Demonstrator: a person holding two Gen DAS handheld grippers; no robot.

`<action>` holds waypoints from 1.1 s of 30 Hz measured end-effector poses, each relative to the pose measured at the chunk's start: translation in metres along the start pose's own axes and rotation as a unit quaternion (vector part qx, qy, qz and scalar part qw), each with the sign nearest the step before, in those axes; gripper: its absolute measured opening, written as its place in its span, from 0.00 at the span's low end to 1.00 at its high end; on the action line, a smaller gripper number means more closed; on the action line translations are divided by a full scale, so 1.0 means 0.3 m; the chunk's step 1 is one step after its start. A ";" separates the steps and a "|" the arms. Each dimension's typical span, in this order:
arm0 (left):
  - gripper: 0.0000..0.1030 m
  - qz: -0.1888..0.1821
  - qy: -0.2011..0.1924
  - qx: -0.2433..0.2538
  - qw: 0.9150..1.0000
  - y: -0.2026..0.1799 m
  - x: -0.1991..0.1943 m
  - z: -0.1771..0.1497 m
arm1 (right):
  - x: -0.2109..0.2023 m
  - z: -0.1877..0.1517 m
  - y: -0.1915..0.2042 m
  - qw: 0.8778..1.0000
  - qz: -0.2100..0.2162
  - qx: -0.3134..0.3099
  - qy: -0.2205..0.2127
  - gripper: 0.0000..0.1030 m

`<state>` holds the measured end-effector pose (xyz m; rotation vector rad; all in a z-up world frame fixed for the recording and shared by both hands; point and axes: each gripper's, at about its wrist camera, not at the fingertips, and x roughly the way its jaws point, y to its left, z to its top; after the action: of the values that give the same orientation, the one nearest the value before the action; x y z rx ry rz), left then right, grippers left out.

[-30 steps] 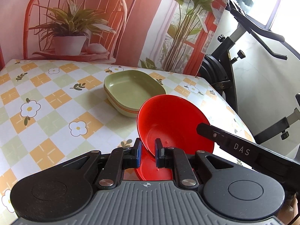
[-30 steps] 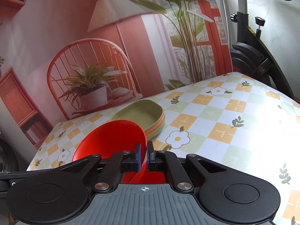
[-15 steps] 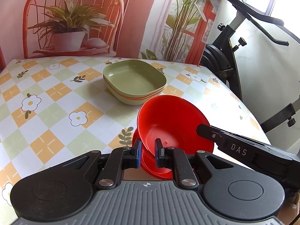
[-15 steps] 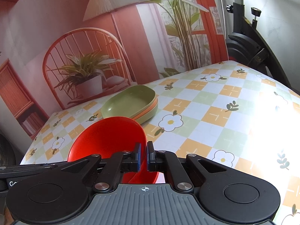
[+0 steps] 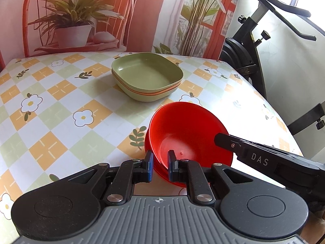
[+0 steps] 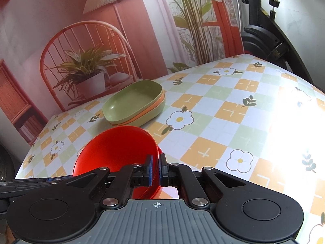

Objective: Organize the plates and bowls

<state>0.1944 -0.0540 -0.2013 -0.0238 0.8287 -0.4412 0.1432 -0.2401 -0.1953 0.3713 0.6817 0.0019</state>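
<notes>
Red bowls in both my hand-held grippers, green stack dead ahead.

Left wrist view: my left hand-held gripper [image 5: 159, 163] straddles the near rim of the red bowls [image 5: 189, 134], one pad outside the wall and one inside; whether the pads actually press the wall I cannot tell. The bowls look nested, the upper one tipped toward me. The green plates [image 5: 147, 77] sit stacked on the table [image 5: 61, 105], ahead and a little left, near the bowls but apart from them. My right hand-held gripper [image 5: 221, 139] reaches in from the right to the far rim.

Right wrist view: that right hand-held gripper [image 6: 155, 167] is nearly closed, pinching the red rim [image 6: 115, 148]. The green stack [image 6: 134, 103] lies ahead, slightly left, its long axis slanting away to the right. I judge both hands about equally near it.
</notes>
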 end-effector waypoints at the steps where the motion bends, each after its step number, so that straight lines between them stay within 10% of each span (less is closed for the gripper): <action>1: 0.15 0.002 0.001 0.000 1.000 -0.002 0.003 -0.002 | -0.001 -0.002 0.000 1.000 0.000 0.000 -0.001 0.05; 33: 0.19 0.011 -0.007 -0.026 1.000 0.022 -0.008 -0.013 | -0.016 -0.004 -0.002 1.000 -0.006 -0.008 -0.006 0.14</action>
<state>0.1926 -0.0466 -0.2035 -0.0660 0.8266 -0.3985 0.1387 -0.2408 -0.1934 0.3526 0.6713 -0.0062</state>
